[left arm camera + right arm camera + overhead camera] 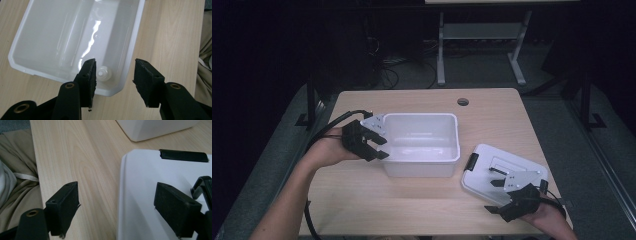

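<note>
Work in hand: small clear bottle goes into the white bin, lid to follow, judging from the layout
Left gripper (379, 145): at the bin's left wall; in its own view (113, 82) the jaws stand apart with nothing between the pads
Small bottle (103, 74): lies on the bin floor in the near corner, free of the pads, so the drop looks done
Bin (452, 150): open-topped, mid-table
Lid (484, 177): flat on the table (362, 200) right of the bin, near but apart; black latch (471, 162) on the edge facing it
Right gripper (499, 177): over the lid's near part; in its own view (116, 207) the jaws are wide apart, one over wood, one over the lid, not clamped
Done: placing
Left: grasp the lid, seat it on the bin, latch
</note>
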`<state>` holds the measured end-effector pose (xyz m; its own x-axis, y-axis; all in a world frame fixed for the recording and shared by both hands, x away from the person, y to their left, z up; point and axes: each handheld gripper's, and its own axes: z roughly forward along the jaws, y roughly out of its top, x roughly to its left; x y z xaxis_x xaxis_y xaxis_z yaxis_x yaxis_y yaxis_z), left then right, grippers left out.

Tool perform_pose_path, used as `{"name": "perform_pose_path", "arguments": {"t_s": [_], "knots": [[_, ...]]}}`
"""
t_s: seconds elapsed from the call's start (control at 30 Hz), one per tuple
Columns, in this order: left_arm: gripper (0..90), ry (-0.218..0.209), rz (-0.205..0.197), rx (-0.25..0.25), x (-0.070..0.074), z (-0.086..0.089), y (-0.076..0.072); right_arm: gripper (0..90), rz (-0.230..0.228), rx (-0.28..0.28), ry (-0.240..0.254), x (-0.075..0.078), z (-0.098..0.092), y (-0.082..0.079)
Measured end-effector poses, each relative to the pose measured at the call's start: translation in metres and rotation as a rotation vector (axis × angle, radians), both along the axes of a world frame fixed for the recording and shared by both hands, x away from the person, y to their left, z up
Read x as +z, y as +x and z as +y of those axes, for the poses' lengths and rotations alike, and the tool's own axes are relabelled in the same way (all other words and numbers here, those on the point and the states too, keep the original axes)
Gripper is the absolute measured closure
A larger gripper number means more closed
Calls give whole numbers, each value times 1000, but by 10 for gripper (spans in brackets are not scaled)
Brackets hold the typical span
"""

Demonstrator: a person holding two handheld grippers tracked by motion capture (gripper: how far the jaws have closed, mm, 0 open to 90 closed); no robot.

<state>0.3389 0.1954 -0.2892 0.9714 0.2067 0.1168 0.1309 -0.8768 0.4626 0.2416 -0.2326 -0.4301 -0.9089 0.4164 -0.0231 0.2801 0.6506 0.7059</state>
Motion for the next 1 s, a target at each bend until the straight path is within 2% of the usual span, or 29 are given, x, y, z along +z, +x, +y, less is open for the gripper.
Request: {"name": "perform_pose_path", "arguments": {"t_s": [0.33, 0.57, 1.0], "knots": [[504, -11, -11, -20, -1, -1, -13, 194, 1, -4, 1, 1, 1, -2], [472, -19, -24, -17, 0, -2, -23, 194, 2, -2, 3, 1, 2, -3], [462, -42, -34, -29, -8, 2, -40, 194, 9, -4, 3, 1, 4, -3]]}}
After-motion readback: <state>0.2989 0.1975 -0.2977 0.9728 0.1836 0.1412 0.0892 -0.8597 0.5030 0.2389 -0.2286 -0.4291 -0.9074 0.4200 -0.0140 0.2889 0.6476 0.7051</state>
